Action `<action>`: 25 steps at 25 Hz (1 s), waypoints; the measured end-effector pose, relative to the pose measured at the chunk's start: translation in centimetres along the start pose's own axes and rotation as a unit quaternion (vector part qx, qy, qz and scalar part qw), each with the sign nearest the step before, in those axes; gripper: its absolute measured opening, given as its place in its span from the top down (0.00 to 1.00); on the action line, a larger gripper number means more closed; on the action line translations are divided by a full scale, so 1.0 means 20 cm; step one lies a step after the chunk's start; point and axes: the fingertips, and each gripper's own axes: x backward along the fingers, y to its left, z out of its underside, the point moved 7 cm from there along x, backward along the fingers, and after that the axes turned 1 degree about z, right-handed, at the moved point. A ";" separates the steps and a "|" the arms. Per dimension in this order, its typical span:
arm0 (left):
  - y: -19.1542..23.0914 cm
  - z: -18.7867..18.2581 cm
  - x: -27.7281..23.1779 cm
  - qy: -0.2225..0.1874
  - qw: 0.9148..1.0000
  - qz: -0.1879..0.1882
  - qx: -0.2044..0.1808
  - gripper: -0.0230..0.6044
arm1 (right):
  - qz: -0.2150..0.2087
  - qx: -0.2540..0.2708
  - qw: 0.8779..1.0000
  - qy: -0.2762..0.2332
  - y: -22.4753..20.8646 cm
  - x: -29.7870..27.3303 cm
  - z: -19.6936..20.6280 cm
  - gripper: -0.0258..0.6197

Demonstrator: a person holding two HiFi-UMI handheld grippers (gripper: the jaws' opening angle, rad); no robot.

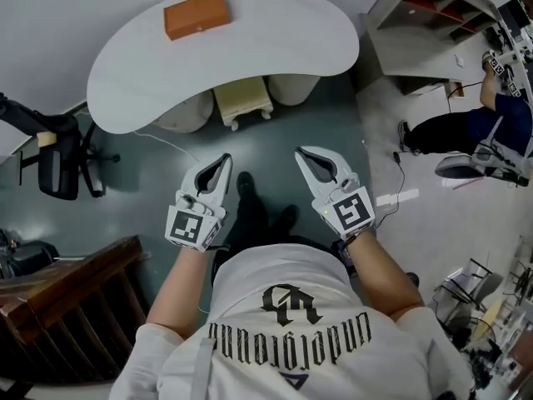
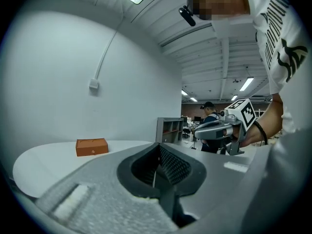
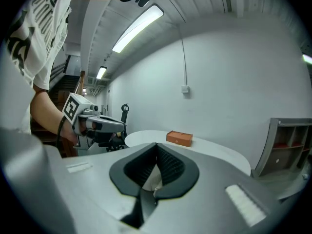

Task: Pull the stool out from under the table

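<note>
A cream stool point(image 1: 242, 100) stands tucked under the white curved table point(image 1: 275, 40), between its two round pedestals. On the tabletop lies an orange box point(image 1: 196, 14). My left gripper point(image 1: 222, 160) and right gripper point(image 1: 302, 152) hang side by side over the dark floor, short of the table's near edge and pointing at it. Both are shut with nothing between the jaws. The left gripper view shows its shut jaws point(image 2: 156, 149), the orange box point(image 2: 91, 146) and the right gripper point(image 2: 214, 128). The right gripper view shows its shut jaws point(image 3: 156, 148) and the box point(image 3: 179, 138). Neither gripper view shows the stool.
A black office chair point(image 1: 58, 152) stands at the left and a wooden railing point(image 1: 71, 307) at the lower left. A grey shelf unit point(image 1: 433, 15) and a seated person point(image 1: 475, 127) are at the right. A white cable point(image 1: 171, 144) runs over the floor.
</note>
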 end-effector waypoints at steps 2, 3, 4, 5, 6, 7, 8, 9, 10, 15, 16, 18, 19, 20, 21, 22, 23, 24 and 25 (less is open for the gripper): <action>0.05 0.04 -0.06 0.004 1.000 0.006 -0.003 0.95 | -0.002 -0.002 1.000 0.004 -0.03 -0.06 0.03 0.96; 0.07 0.06 -0.10 0.007 1.000 0.007 -0.006 0.95 | -0.002 -0.006 1.000 0.005 -0.04 -0.10 0.05 0.95; 0.09 0.08 -0.13 0.008 1.000 0.005 -0.009 0.95 | -0.002 -0.013 1.000 0.006 -0.06 -0.13 0.08 0.95; 0.12 0.10 -0.15 0.009 1.000 0.001 -0.013 0.95 | -0.001 -0.020 1.000 0.007 -0.08 -0.16 0.11 0.95; 0.16 0.12 -0.17 0.010 1.000 -0.005 -0.016 0.95 | 0.001 -0.025 1.000 0.007 -0.09 -0.20 0.14 0.94; 0.19 0.14 -0.19 0.012 1.000 -0.012 -0.017 0.95 | 0.003 -0.029 1.000 0.008 -0.09 -0.23 0.16 0.93; 0.23 0.17 -0.20 0.014 1.000 -0.019 -0.015 0.95 | 0.003 -0.033 0.999 0.010 -0.09 -0.27 0.20 0.90; 0.27 0.20 -0.21 0.014 1.000 -0.024 -0.011 0.95 | 0.003 -0.038 0.999 0.013 -0.09 -0.30 0.23 0.87; 0.30 0.24 -0.21 0.014 1.000 -0.027 -0.006 0.95 | 0.001 -0.042 0.999 0.016 -0.09 -0.33 0.27 0.86; 0.44 0.47 -0.27 0.035 0.999 -0.031 0.016 0.86 | -0.011 -0.046 0.998 0.038 -0.13 -0.50 0.48 0.79; 0.47 0.51 -0.28 0.039 0.999 -0.031 0.017 0.84 | -0.013 -0.040 0.998 0.040 -0.15 -0.53 0.53 0.78; 0.51 0.62 -0.30 0.043 0.998 -0.035 0.017 0.78 | -0.015 -0.036 0.998 0.045 -0.18 -0.60 0.62 0.75; 0.53 0.67 -0.32 0.042 0.998 -0.038 0.017 0.77 | -0.018 -0.035 0.998 0.044 -0.19 -0.64 0.66 0.74; 0.55 0.73 -0.33 0.042 0.998 -0.041 0.018 0.76 | -0.022 -0.035 0.998 0.042 -0.20 -0.67 0.72 0.73; 0.57 0.79 -0.35 0.044 0.998 -0.042 0.021 0.72 | -0.025 -0.035 0.998 0.042 -0.21 -0.70 0.77 0.72; 0.59 0.85 -0.37 0.048 0.998 -0.043 0.024 0.70 | -0.026 -0.036 0.998 0.044 -0.22 -0.73 0.82 0.71; 0.61 0.91 -0.39 0.053 0.997 -0.045 0.026 0.67 | -0.024 -0.038 0.998 0.048 -0.22 -0.76 0.88 0.69; 0.62 0.97 -0.42 0.057 0.997 -0.047 0.028 0.65 | -0.021 -0.040 0.998 0.054 -0.23 -0.78 0.94 0.67; 0.64 1.03 -0.44 0.061 0.997 -0.049 0.028 0.64 | -0.018 -0.042 0.997 0.060 -0.24 -0.81 0.99 0.65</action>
